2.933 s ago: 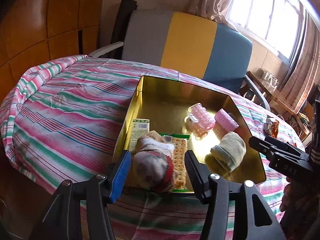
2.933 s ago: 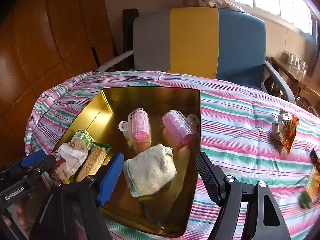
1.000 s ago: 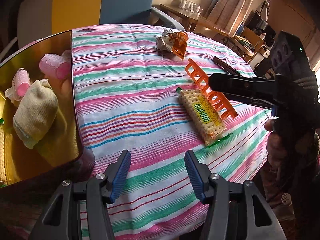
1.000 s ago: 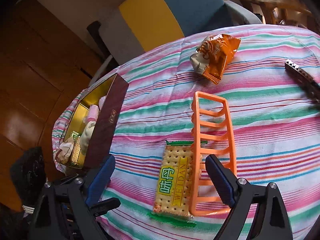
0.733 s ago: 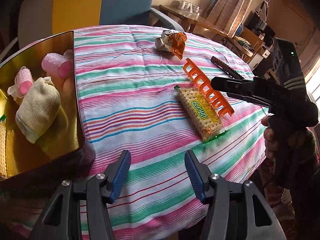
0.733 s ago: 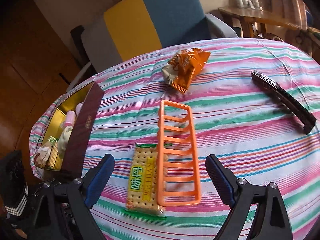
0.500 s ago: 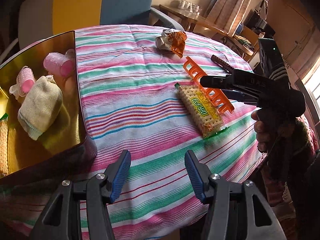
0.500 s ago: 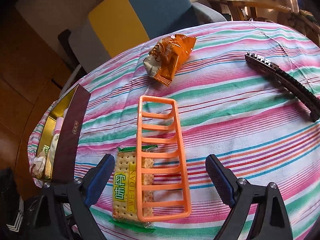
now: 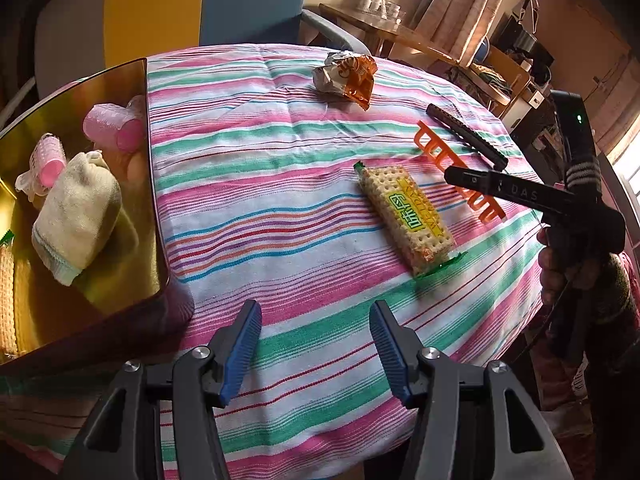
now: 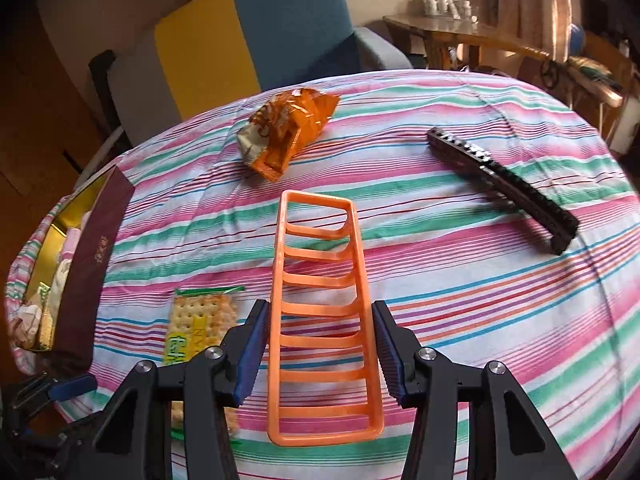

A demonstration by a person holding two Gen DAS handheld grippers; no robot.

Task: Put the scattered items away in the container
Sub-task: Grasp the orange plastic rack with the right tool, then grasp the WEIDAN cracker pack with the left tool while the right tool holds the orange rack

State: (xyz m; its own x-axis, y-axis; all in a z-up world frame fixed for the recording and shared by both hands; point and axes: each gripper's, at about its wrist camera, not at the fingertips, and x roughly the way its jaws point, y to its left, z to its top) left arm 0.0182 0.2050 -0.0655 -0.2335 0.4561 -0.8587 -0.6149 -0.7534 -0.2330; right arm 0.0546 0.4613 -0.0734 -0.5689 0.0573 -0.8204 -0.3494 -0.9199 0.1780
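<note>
Covering the table was a striped cloth [image 10: 460, 280]; a tricolour armchair [image 10: 260, 40] stood behind. On it lay one orange rack [image 10: 320, 312], one cracker pack [image 9: 404, 216], one snack bag [image 10: 286, 128], one black comb [image 10: 504, 184]. The right gripper [image 10: 318, 342] had just closed onto the rack; the left gripper [image 9: 316, 348] hung open, empty, beside the gold box [image 9: 154, 200].

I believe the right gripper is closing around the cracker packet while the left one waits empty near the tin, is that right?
Not quite. The right wrist view shows the right gripper straddling the orange rack, not the cracker packet, which lies just beside it. Its jaws have just been closing. The left gripper does wait empty near the tin.
</note>
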